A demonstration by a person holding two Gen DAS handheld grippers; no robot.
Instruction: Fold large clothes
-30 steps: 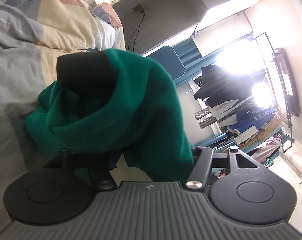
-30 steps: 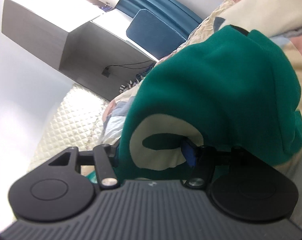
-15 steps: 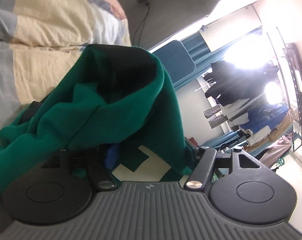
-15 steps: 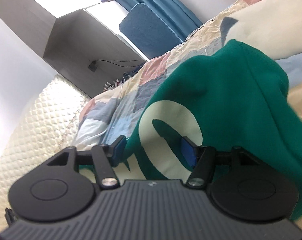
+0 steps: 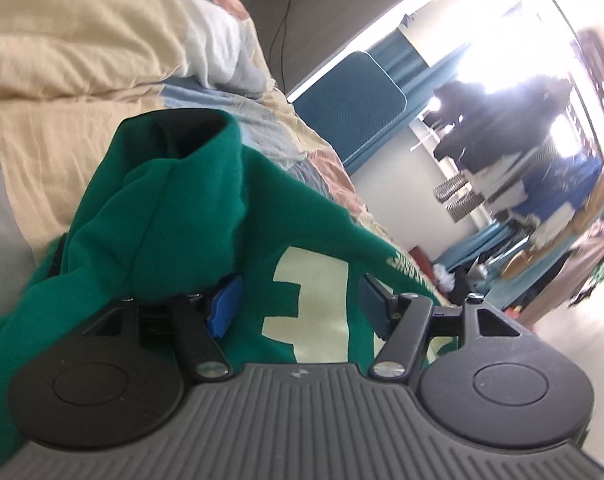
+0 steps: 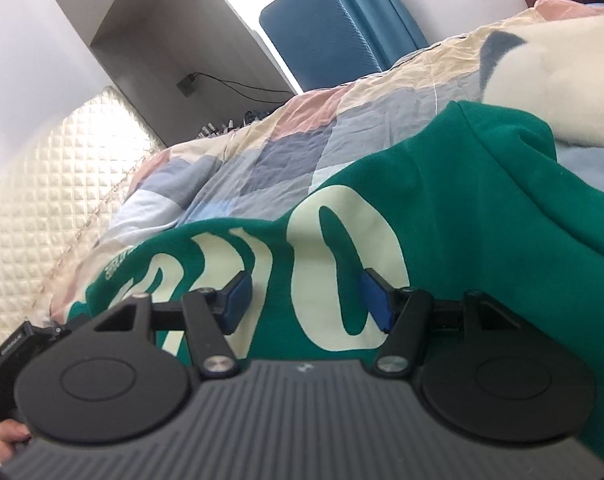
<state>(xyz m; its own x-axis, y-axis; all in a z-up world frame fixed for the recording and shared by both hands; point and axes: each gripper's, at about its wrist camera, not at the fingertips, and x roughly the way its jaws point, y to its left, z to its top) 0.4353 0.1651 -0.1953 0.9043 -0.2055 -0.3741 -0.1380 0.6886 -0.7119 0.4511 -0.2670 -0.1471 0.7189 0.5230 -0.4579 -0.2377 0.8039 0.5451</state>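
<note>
The green sweatshirt (image 5: 174, 240) is laid out on the bed (image 5: 62, 92), over the patchwork bedspread (image 6: 270, 160), and it appears to be only at the spreading stage. No finished fold can be made out in either view. The front with the cream lettering (image 6: 342, 272) is turned upward and is fairly flat near the right gripper (image 6: 306, 300). On the left gripper's (image 5: 298, 304) side, by contrast, a bunched mass of cloth is heaped up, with a dark opening (image 5: 190, 132) shown at its top; whether this is the hood or a sleeve cannot be told. Judged from this, the smoothing, the tucking of the sleeves and the folds of the body are all still left to be done.

The fingers (image 5: 224, 306) of the left gripper are held well apart, and the lettered cloth is seen between them without being pinched; the heaped cloth is draped over the left-hand finger. The fingers (image 6: 238, 296) of the right gripper are likewise spread, and the cloth under them is not clamped.

The sweatshirt is of thick, soft fleece in deep green, with large cream characters and a line of small cream text (image 5: 412, 270) near the edge furthest from the heap. A seam (image 6: 498, 160) is visible beside the pale pillow (image 6: 562, 80).
</note>
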